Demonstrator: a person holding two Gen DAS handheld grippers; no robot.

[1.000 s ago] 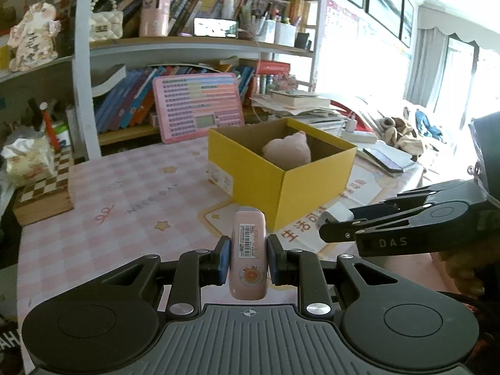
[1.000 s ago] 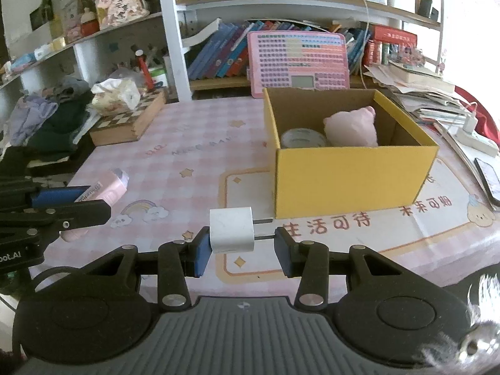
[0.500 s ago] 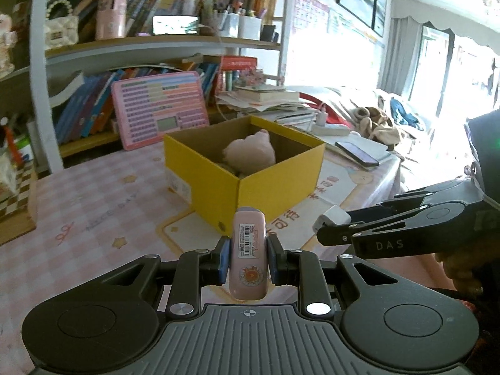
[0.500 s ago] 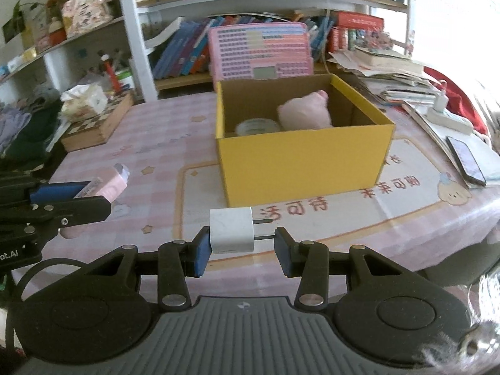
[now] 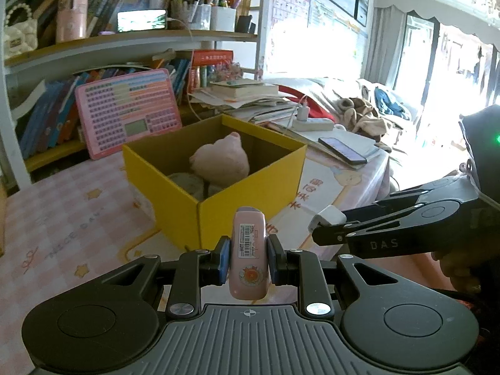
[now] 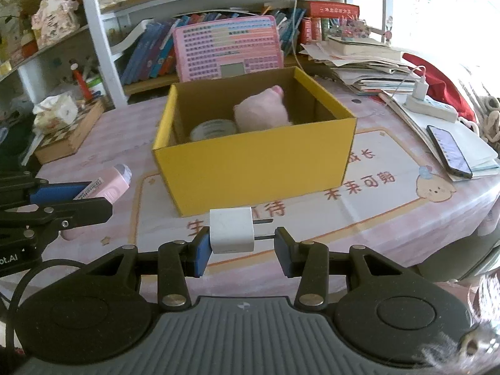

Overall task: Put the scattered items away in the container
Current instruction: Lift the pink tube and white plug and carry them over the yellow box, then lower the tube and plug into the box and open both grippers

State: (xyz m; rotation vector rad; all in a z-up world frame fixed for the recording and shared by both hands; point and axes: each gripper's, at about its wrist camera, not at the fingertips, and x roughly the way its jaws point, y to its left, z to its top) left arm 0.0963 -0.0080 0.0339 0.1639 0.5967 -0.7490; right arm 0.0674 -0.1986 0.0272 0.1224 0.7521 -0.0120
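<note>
A: What is the left gripper [image 5: 247, 257] doing?

B: It is clamped on a pink tube [image 5: 249, 257], which stands upright between the blue pads with its printed label facing the camera. The top of the tube sticks up well above the fingertips.

A: And where is the box from there?

B: The yellow box [image 5: 250, 200] sits just ahead of the left gripper, one corner pointing straight at it. Inside lie a pink plush toy [image 5: 222, 162] and a roll of tape [image 6: 212, 129]. A pink toy keyboard [image 5: 128, 111] leans against the shelf beyond the box, ahead and to the left.

A: What about the right gripper [image 6: 242, 247]?

B: It is closed on a white plug adapter [image 6: 232, 229]. The adapter's body sits against the left pad, and its metal prongs reach across to the right pad. The box is straight ahead of this gripper too, its long yellow wall facing it, close but not touching.

A: Anything further right?

B: A phone [image 6: 450, 151] lies on papers, ahead and well to the right, and a white power strip [image 6: 431, 107] lies beyond it. Both grippers hang over the pink checked tablecloth [image 6: 390, 218], side by side.
</note>
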